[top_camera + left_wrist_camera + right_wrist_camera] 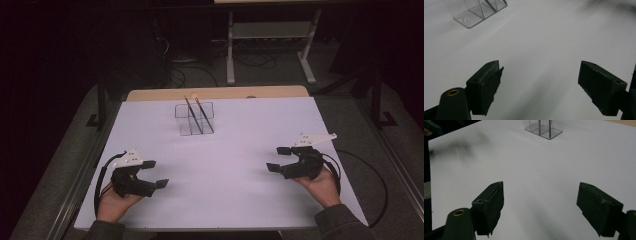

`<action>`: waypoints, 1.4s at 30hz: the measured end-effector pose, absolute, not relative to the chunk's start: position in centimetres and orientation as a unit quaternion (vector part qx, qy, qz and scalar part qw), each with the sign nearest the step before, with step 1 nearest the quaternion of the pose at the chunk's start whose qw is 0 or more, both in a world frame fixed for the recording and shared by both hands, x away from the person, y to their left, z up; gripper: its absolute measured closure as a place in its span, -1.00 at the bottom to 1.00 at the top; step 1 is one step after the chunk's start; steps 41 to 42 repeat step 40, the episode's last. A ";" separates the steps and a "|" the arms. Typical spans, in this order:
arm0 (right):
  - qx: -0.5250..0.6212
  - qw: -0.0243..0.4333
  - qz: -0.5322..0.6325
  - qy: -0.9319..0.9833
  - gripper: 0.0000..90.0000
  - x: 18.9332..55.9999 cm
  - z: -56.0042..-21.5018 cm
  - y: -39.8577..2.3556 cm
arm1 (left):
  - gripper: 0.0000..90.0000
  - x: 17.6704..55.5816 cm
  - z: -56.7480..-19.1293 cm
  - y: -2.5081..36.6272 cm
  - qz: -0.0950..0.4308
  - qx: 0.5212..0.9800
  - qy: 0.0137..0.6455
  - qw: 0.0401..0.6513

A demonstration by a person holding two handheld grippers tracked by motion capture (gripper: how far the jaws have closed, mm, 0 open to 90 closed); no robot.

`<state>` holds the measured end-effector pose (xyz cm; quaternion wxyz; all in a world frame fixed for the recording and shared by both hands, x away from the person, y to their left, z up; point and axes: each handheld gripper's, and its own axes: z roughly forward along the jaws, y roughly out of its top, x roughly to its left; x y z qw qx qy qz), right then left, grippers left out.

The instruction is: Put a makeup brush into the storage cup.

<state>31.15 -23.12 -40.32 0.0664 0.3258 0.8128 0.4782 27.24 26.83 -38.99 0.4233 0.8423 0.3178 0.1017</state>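
A clear plastic divided holder (194, 119) stands near the far middle of the white table top (235, 150). Two dark pencils (198, 114) with pale ends lean inside it. My left gripper (155, 174) rests open at the near left, held by a hand, nothing between its jaws. My right gripper (278, 158) rests open at the near right, also empty. In the left gripper view the left gripper (539, 85) faces bare table, with the holder (477, 12) far at upper left. In the right gripper view the right gripper (540, 202) stands apart, and the holder (544, 128) is far ahead.
A wooden table edge (220, 93) shows behind the white sheet. A white desk frame (270, 45) and cables lie on the dark floor beyond. Metal rails (80, 175) run along the table's sides. Each gripper trails a black cable (372, 175).
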 end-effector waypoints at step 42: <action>0.326 0.062 0.496 0.802 -0.55 27.6 -41.6 -24.2 | -0.61 27.1 -39.2 26.7 0.094 0.850 0.307 0.417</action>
